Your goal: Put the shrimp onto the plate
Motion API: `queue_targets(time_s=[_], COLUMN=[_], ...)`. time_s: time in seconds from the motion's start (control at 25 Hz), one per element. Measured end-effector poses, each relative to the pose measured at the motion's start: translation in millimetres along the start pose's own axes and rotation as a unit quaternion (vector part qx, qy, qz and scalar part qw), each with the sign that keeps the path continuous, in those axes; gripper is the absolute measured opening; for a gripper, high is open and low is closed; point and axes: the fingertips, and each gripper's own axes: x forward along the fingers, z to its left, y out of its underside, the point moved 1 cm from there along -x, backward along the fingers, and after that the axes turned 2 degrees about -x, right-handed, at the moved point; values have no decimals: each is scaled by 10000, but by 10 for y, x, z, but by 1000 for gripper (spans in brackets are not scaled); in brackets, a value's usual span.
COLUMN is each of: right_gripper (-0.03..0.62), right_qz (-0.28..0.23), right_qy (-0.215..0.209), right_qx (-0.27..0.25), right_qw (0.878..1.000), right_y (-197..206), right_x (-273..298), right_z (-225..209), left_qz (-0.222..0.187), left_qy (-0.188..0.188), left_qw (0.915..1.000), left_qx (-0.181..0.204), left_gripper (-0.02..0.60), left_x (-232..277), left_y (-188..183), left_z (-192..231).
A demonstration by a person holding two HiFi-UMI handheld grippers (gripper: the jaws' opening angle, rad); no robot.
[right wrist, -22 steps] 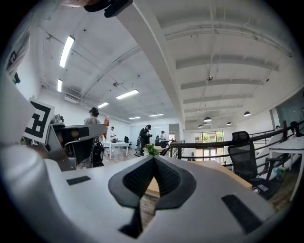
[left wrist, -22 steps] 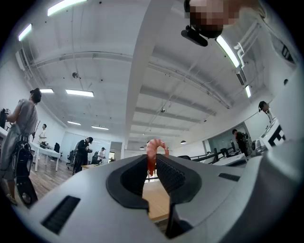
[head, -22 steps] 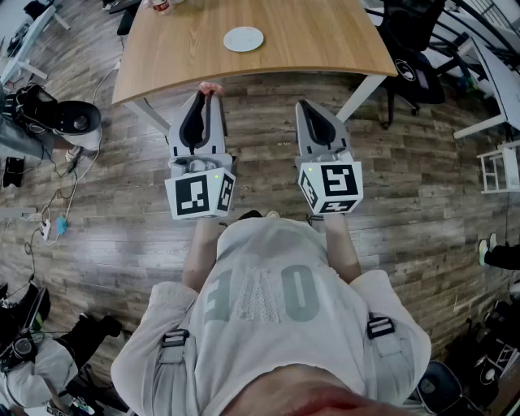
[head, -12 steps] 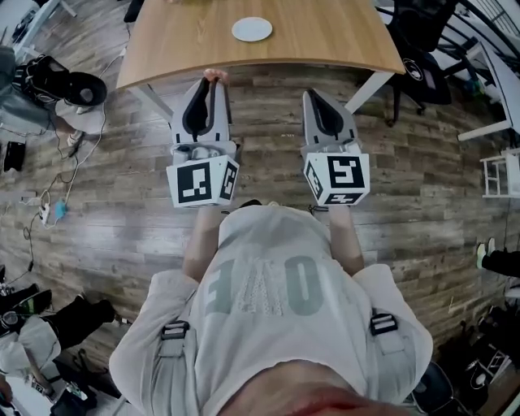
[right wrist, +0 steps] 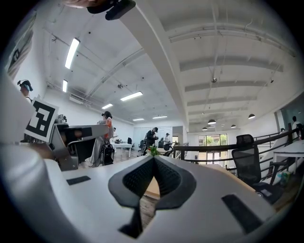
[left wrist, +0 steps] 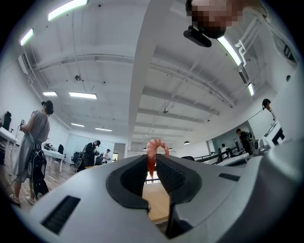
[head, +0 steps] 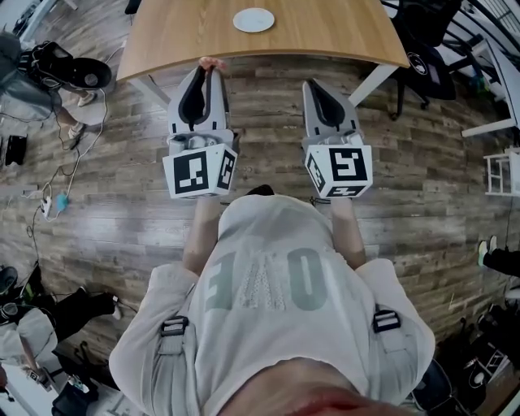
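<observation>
A pink shrimp [left wrist: 152, 153] sticks up from between the tips of my left gripper [head: 209, 68], whose jaws are shut on it; from the head view the shrimp [head: 211, 62] shows just at the near edge of the wooden table [head: 325, 32]. A small white plate [head: 253, 19] lies on the table, further in and a little to the right. My right gripper [head: 312, 84] is held level beside the left one, short of the table edge, its jaws closed together with nothing between them [right wrist: 153, 159].
The table's white legs [head: 370, 81] slant down on both sides near the grippers. Black office chairs [head: 426, 57] stand at the right. Bags and cables [head: 57, 69] lie on the wood floor at the left. People stand in the room behind.
Both grippers have moved slightly forward toward the table edge, the left one still carrying the shrimp. The plate has not moved on the table.
</observation>
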Motion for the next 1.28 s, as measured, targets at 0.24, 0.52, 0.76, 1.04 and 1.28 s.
queue_targets(time_s=[0.24, 0.52, 0.76, 1.04, 1.28], right_gripper=[18, 18, 18, 18, 18], right_qz=[109, 336, 424, 489, 533], right_qy=[28, 94, 136, 179, 138], right_qx=[79, 175, 170, 225, 178], right_qw=[9999, 9992, 9989, 9984, 9983], right_y=[54, 275, 377, 409, 352], right_x=[40, 212, 615, 1224, 1853], right_z=[-13, -173, -451, -716, -933], left_qz=[101, 120, 130, 177, 168], left_qy=[-107, -32, 173, 337, 362], left_qw=[9999, 9999, 9997, 9992, 9990], left_qx=[4, -72, -132, -154, -211], left_gripper=[61, 61, 61, 61, 61], left_x=[-9, 293, 755, 1363, 2001], left_y=[61, 232, 422, 607, 710], left_z=[121, 171, 137, 317, 564])
